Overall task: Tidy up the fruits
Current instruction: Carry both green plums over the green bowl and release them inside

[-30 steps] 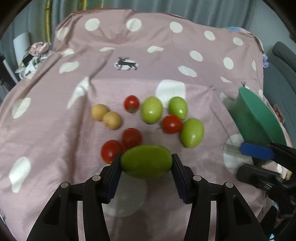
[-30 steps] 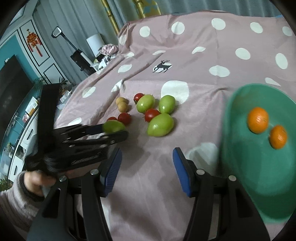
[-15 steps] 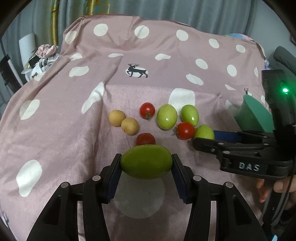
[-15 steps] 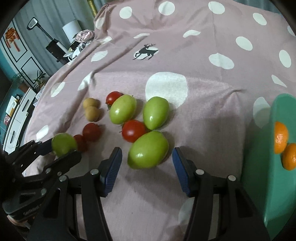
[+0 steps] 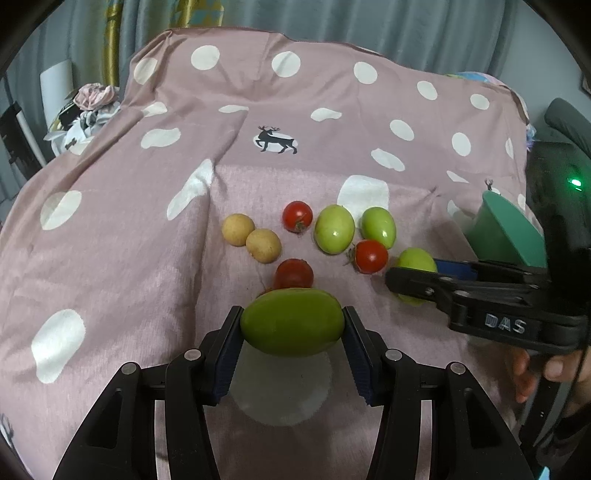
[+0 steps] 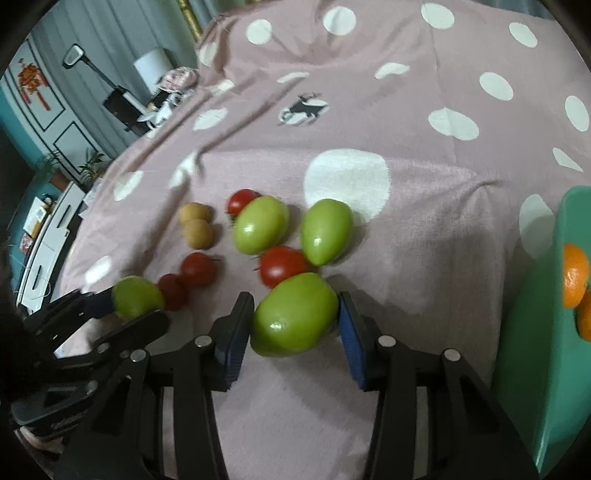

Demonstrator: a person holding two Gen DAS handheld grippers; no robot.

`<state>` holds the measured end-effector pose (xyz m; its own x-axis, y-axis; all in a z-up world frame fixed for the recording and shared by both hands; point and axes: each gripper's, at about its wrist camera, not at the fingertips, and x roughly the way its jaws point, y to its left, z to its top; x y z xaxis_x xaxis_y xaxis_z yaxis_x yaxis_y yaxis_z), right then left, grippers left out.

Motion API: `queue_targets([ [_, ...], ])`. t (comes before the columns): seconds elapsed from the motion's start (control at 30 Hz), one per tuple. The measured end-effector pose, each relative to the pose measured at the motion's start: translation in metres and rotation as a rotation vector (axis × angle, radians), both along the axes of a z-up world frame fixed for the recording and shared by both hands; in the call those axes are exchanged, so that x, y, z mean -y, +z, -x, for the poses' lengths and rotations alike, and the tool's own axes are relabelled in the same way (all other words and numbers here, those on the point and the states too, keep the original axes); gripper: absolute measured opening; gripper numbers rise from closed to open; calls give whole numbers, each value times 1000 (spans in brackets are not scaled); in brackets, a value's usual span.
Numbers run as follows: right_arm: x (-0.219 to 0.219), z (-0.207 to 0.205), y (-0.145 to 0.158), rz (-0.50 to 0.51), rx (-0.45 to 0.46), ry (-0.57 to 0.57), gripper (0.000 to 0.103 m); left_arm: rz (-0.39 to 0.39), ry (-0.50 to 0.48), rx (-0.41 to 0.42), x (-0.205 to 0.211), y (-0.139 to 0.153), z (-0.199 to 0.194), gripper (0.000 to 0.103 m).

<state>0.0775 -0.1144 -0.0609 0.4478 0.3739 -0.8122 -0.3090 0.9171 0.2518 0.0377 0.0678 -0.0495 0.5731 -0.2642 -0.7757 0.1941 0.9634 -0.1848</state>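
Though rumpled, pink polka-dot cloth (image 5: 110,258), grey curtains (image 5: 369,22) behind.

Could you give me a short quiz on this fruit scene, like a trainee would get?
1. True or false: the green bowl holds two orange fruits.
2. What sits clamped between the jaws of the left gripper? A: a red tomato. B: a green fruit. C: an orange.
3. How many small brown fruits lie on the spotted cloth?

Key: 1 true; 2 B; 3 two.
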Motion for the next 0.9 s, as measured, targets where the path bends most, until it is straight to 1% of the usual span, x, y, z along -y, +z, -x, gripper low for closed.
queue_targets([
  [0.13, 4, 19, 9, -39, 6, 16, 46, 0, -1, 4, 0, 3, 7, 53],
  [0.47, 25, 70, 31, -84, 57, 38, 46, -10, -37, 13, 13, 15, 25, 53],
  [0.63, 42, 88, 44, -105, 87, 23, 46, -26, -67, 37, 28, 27, 35, 53],
  [0.9, 73, 103, 58, -131, 141, -36, 46, -55, -113, 65, 53, 42, 44, 53],
])
